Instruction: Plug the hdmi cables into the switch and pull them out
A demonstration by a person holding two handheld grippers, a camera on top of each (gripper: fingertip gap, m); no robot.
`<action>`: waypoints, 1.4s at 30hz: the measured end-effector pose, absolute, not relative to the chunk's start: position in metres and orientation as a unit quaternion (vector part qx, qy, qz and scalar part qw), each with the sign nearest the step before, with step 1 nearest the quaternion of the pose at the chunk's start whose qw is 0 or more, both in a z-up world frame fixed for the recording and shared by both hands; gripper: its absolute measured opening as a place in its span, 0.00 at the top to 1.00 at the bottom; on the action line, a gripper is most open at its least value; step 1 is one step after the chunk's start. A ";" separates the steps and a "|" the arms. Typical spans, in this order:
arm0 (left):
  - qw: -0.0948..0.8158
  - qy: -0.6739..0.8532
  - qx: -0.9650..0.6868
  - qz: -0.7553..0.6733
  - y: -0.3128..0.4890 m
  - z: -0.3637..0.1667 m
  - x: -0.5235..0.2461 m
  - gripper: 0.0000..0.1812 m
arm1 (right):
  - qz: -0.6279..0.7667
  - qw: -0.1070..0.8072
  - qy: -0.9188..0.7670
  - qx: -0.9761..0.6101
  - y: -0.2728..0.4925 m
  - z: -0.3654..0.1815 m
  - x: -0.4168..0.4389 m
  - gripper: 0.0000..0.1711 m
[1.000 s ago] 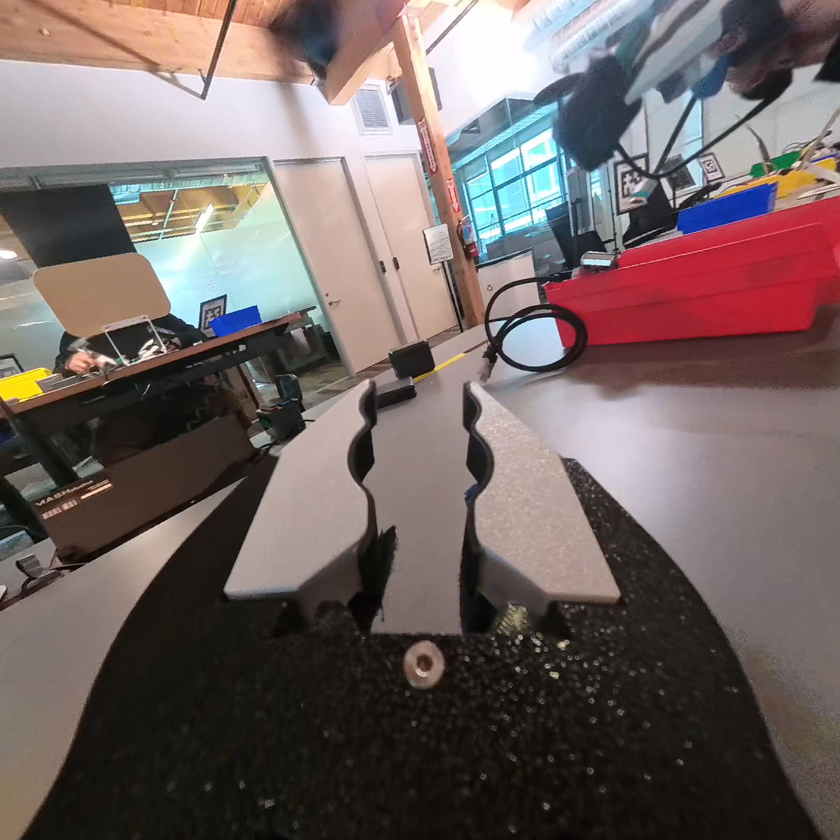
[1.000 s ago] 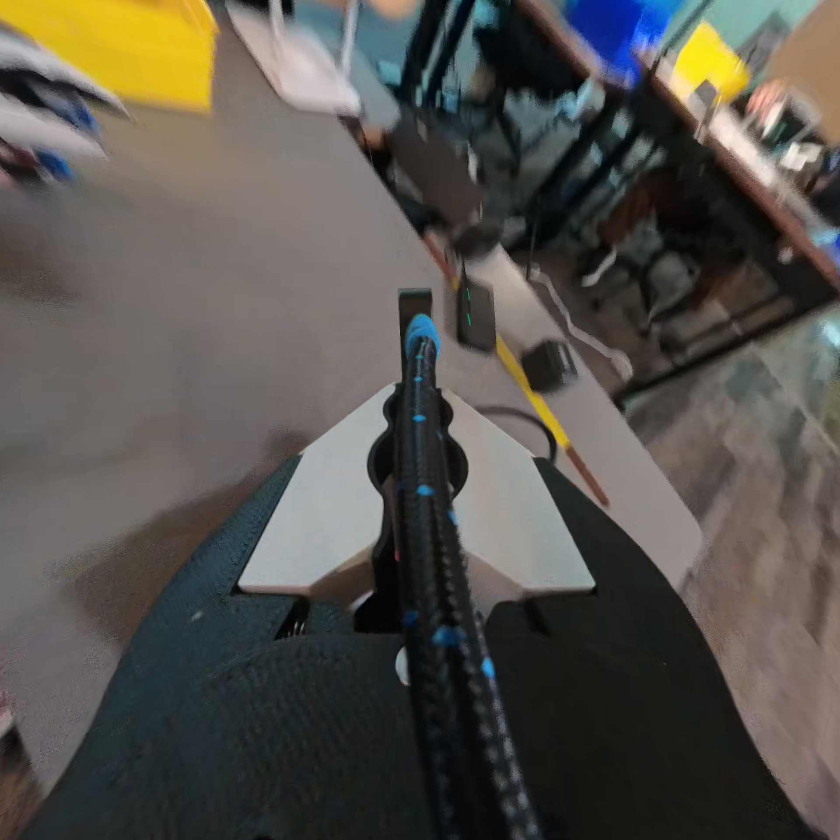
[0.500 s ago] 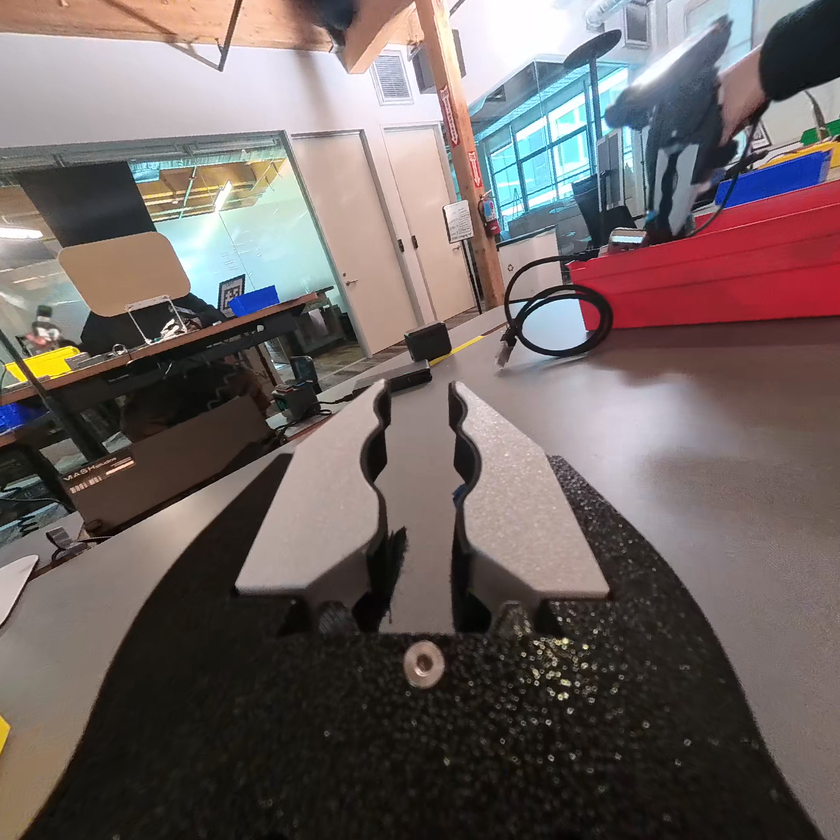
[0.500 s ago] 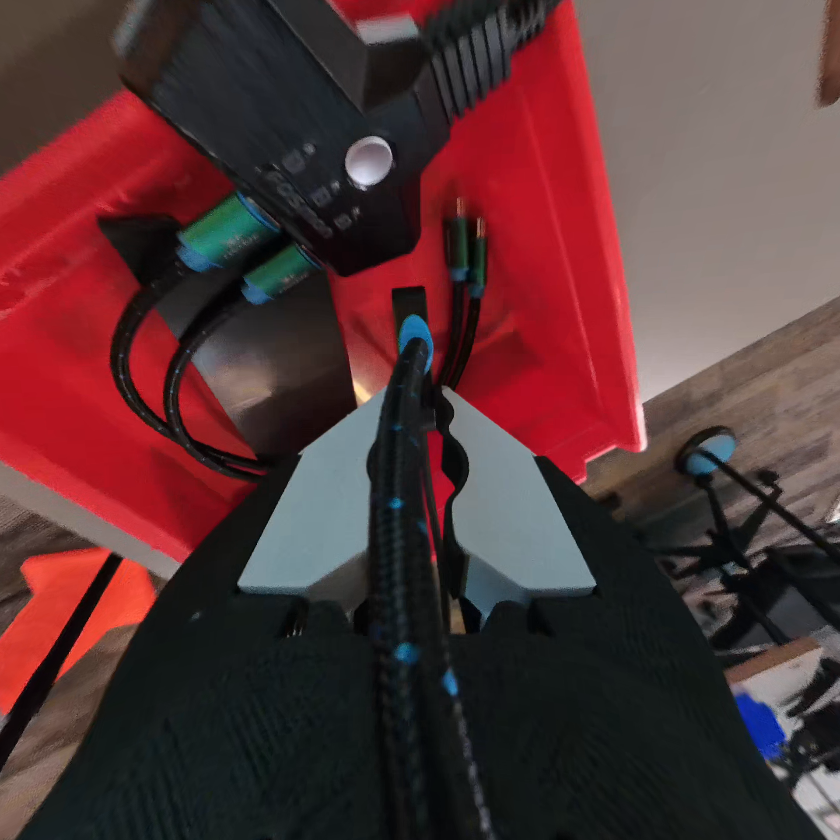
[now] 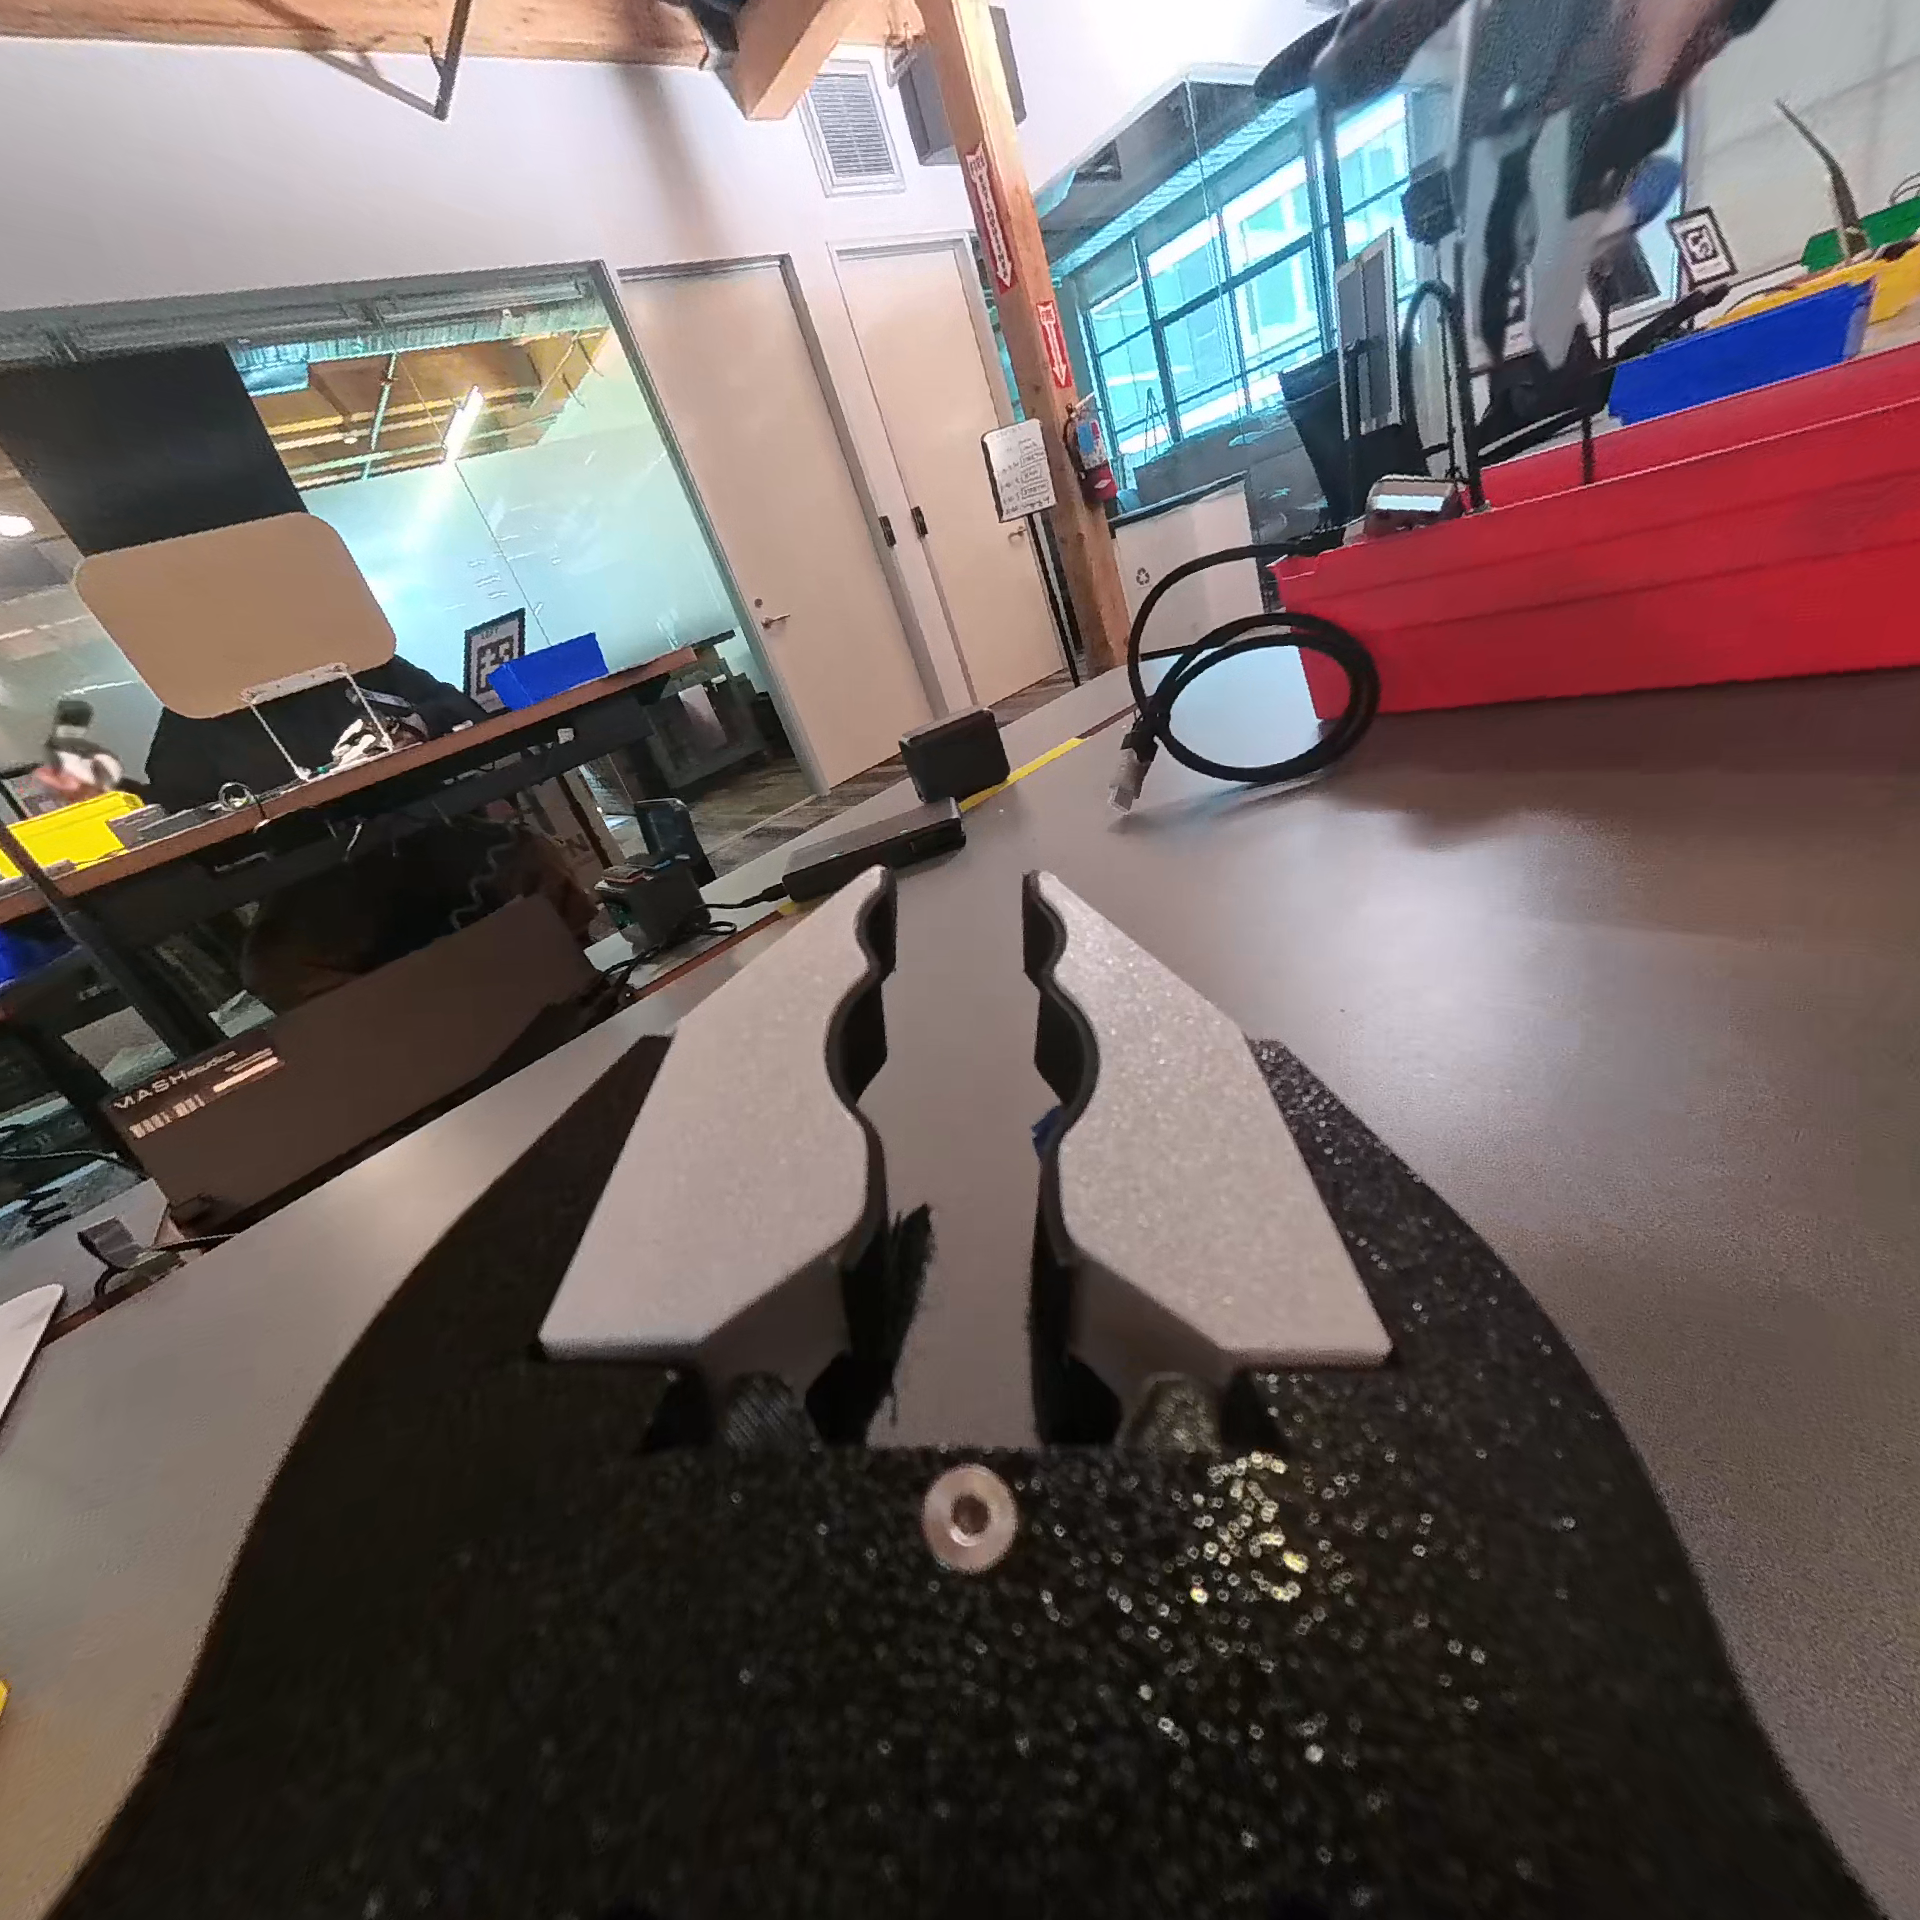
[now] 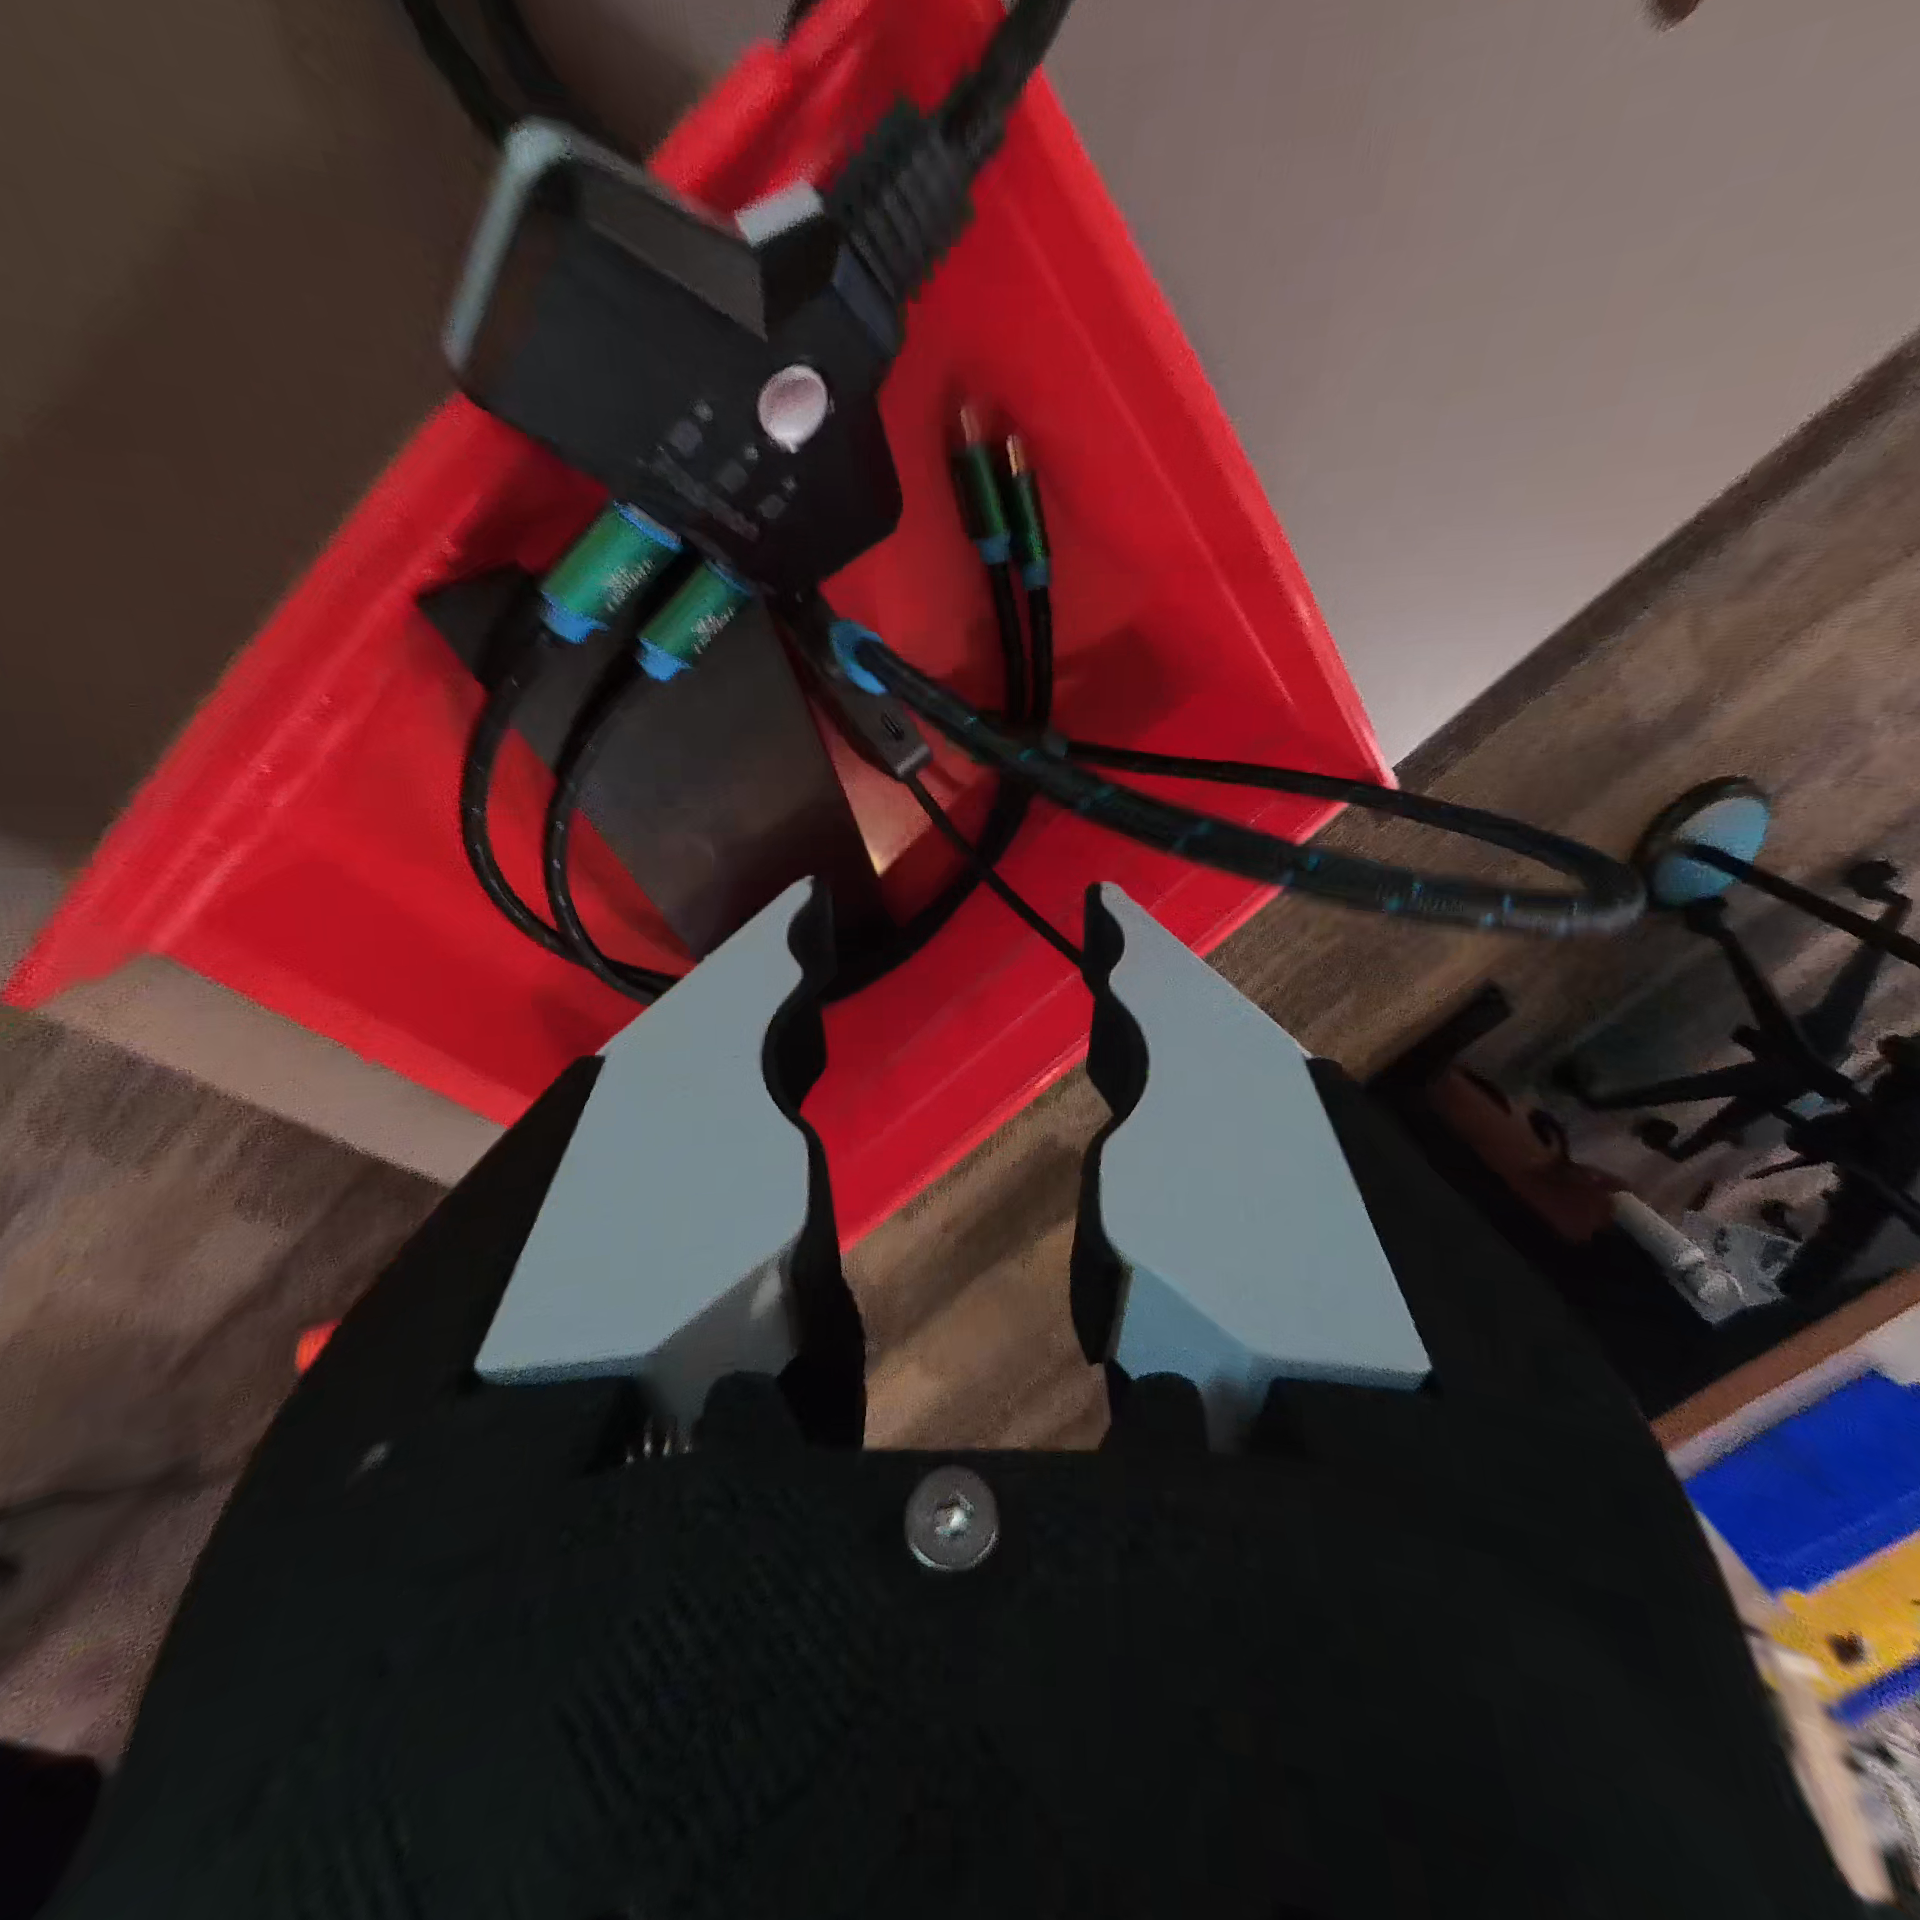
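The HDMI switch (image 6: 665,416), a black box with a round pale button, sits in the red bin (image 6: 1143,499) with two green-shelled HDMI plugs (image 6: 644,597) seated side by side in its ports. A third braided cable (image 6: 1247,842) with a blue collar lies loose beside them, its loop spilling over the bin's edge; two slim plugs (image 6: 997,499) lie unused nearby. The right gripper (image 6: 951,904) hangs over the bin, fingers spread wide and empty. Judgement: the third cable is the step in hand; next requires regripping its connector squarely. The left gripper (image 5: 958,904) rests low over the grey table (image 5: 1558,1039), fingers narrowly apart, empty. Beyond: a coiled black cable (image 5: 1247,696), doors, glass partition, a seated person.
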State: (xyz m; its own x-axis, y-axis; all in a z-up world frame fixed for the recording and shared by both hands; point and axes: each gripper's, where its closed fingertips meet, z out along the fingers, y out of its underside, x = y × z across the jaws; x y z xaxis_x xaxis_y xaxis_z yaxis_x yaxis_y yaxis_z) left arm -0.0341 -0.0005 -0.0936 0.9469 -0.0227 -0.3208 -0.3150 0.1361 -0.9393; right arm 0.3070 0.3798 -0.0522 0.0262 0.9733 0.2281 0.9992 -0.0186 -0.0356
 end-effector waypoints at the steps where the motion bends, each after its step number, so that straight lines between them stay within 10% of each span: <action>1: 0.743 0.128 -0.650 0.097 0.000 -0.094 -0.035 0.88 | -0.059 0.124 -0.684 -0.716 0.372 -0.047 0.305 0.72; 12: 0.735 0.128 -0.660 0.088 0.001 -0.097 -0.034 0.86 | -0.012 0.334 -0.585 -0.739 0.220 -0.067 0.286 0.84; 42: 0.696 0.197 -0.691 0.000 0.044 -0.083 0.053 0.78 | 0.039 0.386 -0.531 -0.753 0.179 -0.091 0.264 0.82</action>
State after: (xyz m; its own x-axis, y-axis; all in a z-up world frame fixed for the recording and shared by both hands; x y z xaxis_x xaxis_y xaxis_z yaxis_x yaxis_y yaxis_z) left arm 0.0527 0.0441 -0.0825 0.9226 -0.2718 -0.2737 -0.2717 0.0456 -0.9613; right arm 0.2640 0.1786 -0.0912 0.4321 0.8304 0.3518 0.7706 -0.1373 -0.6224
